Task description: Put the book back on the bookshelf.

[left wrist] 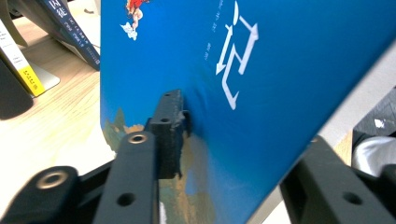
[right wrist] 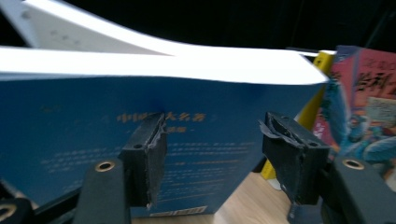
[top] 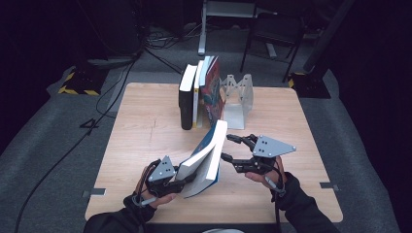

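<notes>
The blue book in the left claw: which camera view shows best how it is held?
The left gripper view: the left claw presses on both covers of the blue book. The high view shows it tilted above the table. The right gripper view shows its back cover.

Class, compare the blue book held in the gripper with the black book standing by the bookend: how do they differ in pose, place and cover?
The blue book tilts, clamped in the left gripper; the black book stands upright on the table. The blue book is alone near the front; the black book stands in a row by the metal bookend. One cover is bright blue, the other black. Both have white page edges.
</notes>
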Tool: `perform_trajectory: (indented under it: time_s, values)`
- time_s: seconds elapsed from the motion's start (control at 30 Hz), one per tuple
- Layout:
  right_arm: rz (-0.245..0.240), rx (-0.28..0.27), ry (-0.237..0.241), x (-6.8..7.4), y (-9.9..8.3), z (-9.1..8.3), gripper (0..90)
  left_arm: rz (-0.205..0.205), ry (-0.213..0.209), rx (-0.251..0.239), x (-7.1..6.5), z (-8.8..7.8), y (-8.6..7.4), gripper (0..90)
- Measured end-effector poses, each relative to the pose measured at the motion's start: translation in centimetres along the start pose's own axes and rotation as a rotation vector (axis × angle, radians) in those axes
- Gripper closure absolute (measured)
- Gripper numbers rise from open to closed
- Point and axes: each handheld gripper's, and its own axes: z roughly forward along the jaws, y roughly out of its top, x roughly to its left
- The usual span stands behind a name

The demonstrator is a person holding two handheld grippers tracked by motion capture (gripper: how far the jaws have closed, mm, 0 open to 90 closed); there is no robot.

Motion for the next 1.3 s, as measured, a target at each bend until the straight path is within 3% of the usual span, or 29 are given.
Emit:
perform_trajectory:
  time_s: [0.13,0.2,0.3,0.37,0.4,0.57,0.63,0.83,0.9,1.03,1.17,1.23,1.3]
  values:
    - [0.019,-0.003,0.025,-0.2,0.0,0.1,40.2,-0.019,-0.081,-0.033,1.1,0.4,-0.1,68.3]
    - [0.026,-0.007,0.032,-0.4,0.0,-0.1,40.3,-0.001,-0.115,-0.035,1.2,1.1,0.2,68.6]
    - [0.023,-0.004,0.018,-0.7,0.5,-0.4,36.9,-0.017,-0.174,-0.056,1.3,2.5,0.6,69.5]
    - [0.011,0.015,0.007,-0.7,0.7,-0.7,36.2,0.02,-0.169,-0.051,1.1,3.3,1.2,69.8]
    - [-0.005,0.026,-0.014,-0.8,0.8,-1.2,38.9,0.021,-0.175,-0.052,1.1,3.7,1.4,69.8]
    - [0.011,0.027,-0.052,-1.3,0.3,-2.2,39.8,0.043,-0.184,-0.048,1.3,5.0,2.3,70.1]
    - [0.006,0.027,-0.089,-1.5,0.1,-2.9,41.5,0.049,-0.186,-0.053,1.4,5.9,2.8,70.1]
    - [-0.002,0.036,-0.131,-1.8,-0.8,-3.6,39.2,0.056,-0.189,-0.065,1.8,7.7,3.6,69.8]
    - [-0.013,0.046,-0.144,-1.8,-1.2,-3.5,37.5,0.05,-0.204,-0.067,2.0,7.8,3.6,68.8]
    - [-0.019,0.064,-0.163,-1.6,-1.8,-3.4,36.8,0.075,-0.167,-0.058,1.7,7.3,3.4,63.5]
    - [0.003,0.07,-0.187,-1.7,-3.0,-2.8,36.0,0.121,-0.103,0.018,0.8,6.3,2.7,62.2]
    - [0.011,0.093,-0.171,-1.7,-3.6,-2.4,35.2,0.138,-0.096,0.062,0.3,5.9,2.0,62.1]
    - [0.007,0.105,-0.169,-1.6,-3.9,-2.2,35.0,0.143,-0.093,0.074,0.2,5.8,1.7,60.1]
